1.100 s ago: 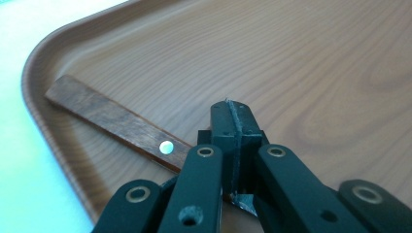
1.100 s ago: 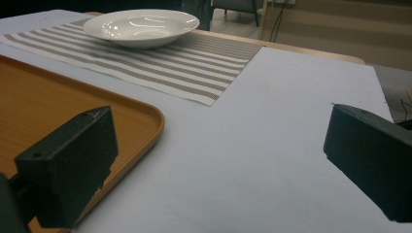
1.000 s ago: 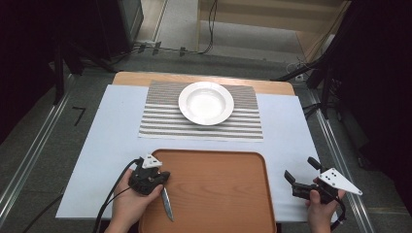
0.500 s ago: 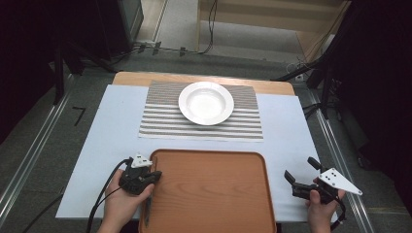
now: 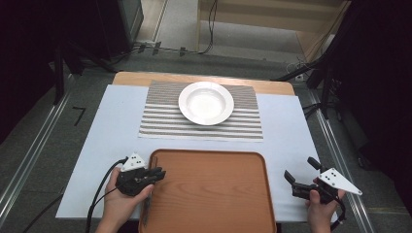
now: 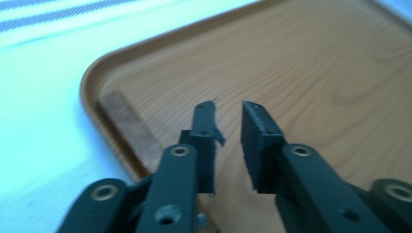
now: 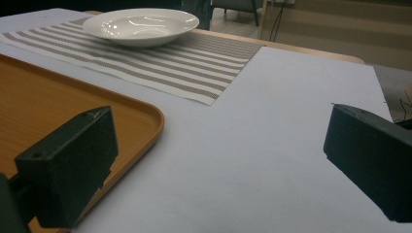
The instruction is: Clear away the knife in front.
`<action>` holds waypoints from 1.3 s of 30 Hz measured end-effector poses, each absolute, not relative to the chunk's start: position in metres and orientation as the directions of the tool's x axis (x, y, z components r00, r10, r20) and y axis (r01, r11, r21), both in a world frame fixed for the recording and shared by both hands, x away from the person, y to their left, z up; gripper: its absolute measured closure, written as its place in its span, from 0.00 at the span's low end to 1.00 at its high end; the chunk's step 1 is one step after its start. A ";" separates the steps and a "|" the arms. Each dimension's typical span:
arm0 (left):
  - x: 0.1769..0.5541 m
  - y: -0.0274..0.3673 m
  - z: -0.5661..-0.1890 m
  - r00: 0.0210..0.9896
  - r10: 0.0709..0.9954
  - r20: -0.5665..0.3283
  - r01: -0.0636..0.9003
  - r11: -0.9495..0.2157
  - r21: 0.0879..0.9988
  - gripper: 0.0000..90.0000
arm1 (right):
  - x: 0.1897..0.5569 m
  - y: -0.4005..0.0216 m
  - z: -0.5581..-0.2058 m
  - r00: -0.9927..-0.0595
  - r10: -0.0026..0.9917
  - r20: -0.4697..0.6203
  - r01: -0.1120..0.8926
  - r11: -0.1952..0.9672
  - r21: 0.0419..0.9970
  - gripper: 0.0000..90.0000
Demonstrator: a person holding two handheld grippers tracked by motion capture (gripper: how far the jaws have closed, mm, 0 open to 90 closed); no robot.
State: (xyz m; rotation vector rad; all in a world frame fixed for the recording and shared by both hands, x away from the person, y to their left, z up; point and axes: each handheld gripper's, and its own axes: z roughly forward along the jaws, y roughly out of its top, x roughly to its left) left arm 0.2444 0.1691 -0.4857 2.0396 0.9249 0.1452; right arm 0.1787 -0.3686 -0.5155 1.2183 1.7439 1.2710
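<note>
Knife point(image 6: 128, 128), as we read the flat strip, lies inside the tray point(image 5: 209, 153) along its left wall, near our side. Our left gripper point(image 5: 158, 174) sits just above it; its jaws have just been opening to a narrow gap with nothing between them, so we judge this the release. Our right gripper point(image 5: 300, 168) waits wide and empty on the table beside the tray. Next we should lift the left gripper clear without nudging the knife.
</note>
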 end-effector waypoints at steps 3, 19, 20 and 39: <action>0.243 0.171 -0.485 0.729 0.647 -0.224 0.531 -0.328 0.782 0.73 | 0.179 -0.369 -0.515 -0.355 0.935 0.016 0.304 0.099 0.947 0.00; 0.242 0.185 -0.477 0.732 0.645 -0.218 0.465 -0.240 0.852 0.09 | 0.179 -0.368 -0.515 -0.355 0.935 0.014 0.304 0.101 0.947 0.00; 0.243 0.187 -0.477 0.737 0.635 -0.232 0.471 -0.236 0.850 0.09 | 0.179 -0.368 -0.515 -0.354 0.935 0.014 0.304 0.101 0.947 0.00; 0.246 0.217 -0.473 0.704 0.682 -0.199 0.438 -0.196 0.877 0.00 | 0.179 -0.368 -0.515 -0.350 0.937 0.013 0.305 0.100 0.947 0.00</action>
